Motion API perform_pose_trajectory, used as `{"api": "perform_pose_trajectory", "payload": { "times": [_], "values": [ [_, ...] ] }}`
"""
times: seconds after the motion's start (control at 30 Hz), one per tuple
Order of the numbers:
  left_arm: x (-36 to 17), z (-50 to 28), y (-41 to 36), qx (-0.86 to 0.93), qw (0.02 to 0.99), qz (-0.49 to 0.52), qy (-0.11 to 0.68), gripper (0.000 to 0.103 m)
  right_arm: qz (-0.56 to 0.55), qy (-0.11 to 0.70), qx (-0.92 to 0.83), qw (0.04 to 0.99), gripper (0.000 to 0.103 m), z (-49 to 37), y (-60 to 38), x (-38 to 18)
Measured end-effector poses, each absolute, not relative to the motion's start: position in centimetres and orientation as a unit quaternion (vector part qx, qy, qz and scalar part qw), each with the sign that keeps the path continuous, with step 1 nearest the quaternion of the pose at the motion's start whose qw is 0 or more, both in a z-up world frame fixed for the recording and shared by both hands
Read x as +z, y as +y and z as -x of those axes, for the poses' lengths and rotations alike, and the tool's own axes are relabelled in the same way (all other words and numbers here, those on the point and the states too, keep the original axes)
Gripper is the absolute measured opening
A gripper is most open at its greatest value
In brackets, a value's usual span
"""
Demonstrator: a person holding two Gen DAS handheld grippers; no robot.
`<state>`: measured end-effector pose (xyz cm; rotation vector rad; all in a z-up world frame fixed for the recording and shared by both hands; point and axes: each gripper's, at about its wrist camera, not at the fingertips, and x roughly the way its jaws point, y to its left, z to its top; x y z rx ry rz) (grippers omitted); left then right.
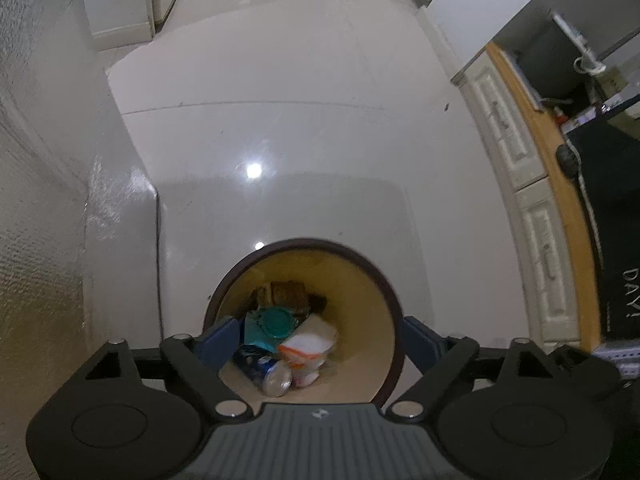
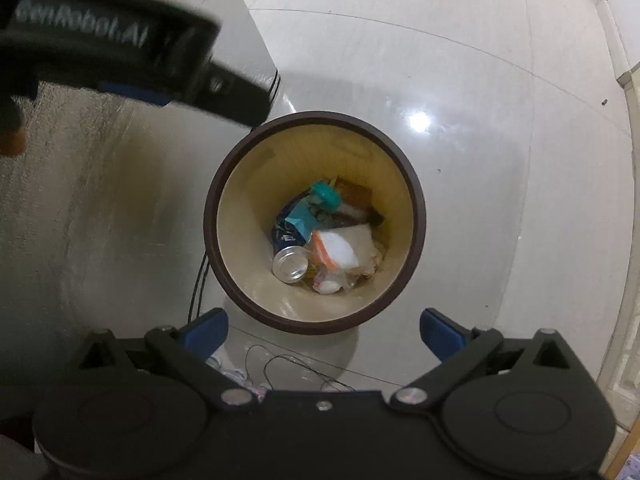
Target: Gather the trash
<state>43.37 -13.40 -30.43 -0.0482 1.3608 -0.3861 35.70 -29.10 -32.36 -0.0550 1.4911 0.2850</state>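
Note:
A round trash bin with a dark brown rim (image 1: 304, 243) and a cream inside stands on the pale tiled floor. At its bottom lie a blue drinks can (image 1: 272, 372), a teal lid (image 1: 278, 322), a white and orange wrapper (image 1: 306, 346) and a brown scrap. My left gripper (image 1: 320, 340) hangs open over the bin's near side, nothing between its blue pads. In the right wrist view the bin's rim (image 2: 316, 114) sits centre, with the can (image 2: 290, 264) and wrapper (image 2: 340, 250) inside. My right gripper (image 2: 324, 328) is open and empty above the near rim. The left gripper's black body (image 2: 120, 48) crosses the top left.
A textured wall (image 1: 36, 200) runs down the left. White cabinet drawers (image 1: 520, 168) under a wooden counter edge (image 1: 560, 184) line the right. Thin dark cables (image 2: 280, 364) lie on the floor beside the bin. Glossy floor tiles (image 1: 280, 120) stretch beyond it.

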Motion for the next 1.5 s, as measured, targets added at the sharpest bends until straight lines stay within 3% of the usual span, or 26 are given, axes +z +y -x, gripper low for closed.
{"api": "perform_pose_trajectory", "payload": {
  "times": [0.27, 0.67, 1.5],
  "values": [
    [-30.9, -42.9, -12.7, -0.154, 0.749, -0.008, 0.644, 0.101, 0.025, 0.671, 0.106, 0.733, 0.103, -35.5, -29.9, -31.4],
    [-28.2, -41.8, -11.7, -0.146, 0.751, -0.020, 0.644, 0.103, -0.002, 0.645, 0.092, 0.759, 0.103, -35.2, -30.8, -28.8],
    [-14.0, -33.4, -10.6, -0.122, 0.841, -0.007, 0.527, 0.103, -0.058, 0.531, 0.008, 0.846, 0.103, -29.0, -33.9, -14.3]
  ]
}}
